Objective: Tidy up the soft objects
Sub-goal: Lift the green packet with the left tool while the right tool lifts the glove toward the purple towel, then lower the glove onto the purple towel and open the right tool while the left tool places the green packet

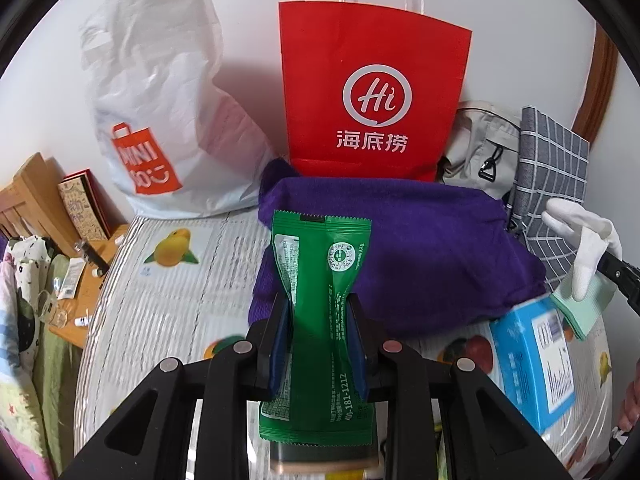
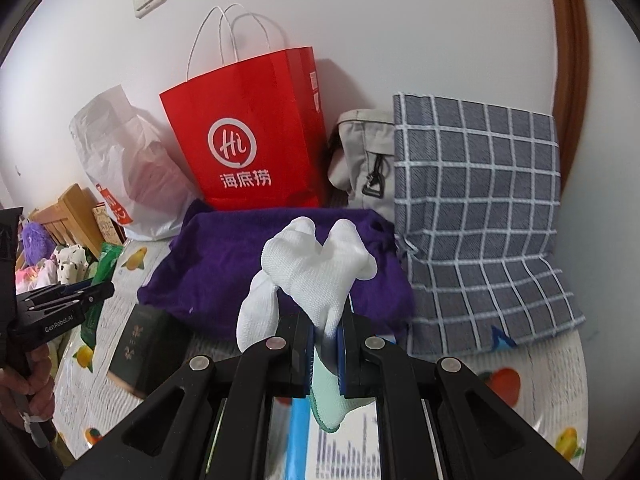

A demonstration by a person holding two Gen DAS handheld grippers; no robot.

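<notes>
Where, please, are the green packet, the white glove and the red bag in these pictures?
green packet [image 1: 316, 304], left wrist view, on its pinched middle between the fingers.
white glove [image 2: 312, 268], right wrist view, on its knitted palm.
red bag [image 1: 376, 92], left wrist view, on its front by the logo.

Fruit-print mat [image 1: 168, 292] under purple cloth [image 1: 420, 240]

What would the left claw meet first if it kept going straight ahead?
Probably the purple cloth, lying just beyond the green packet the left claw grips; the red paper bag stands behind it. Depth is uncertain.
</notes>
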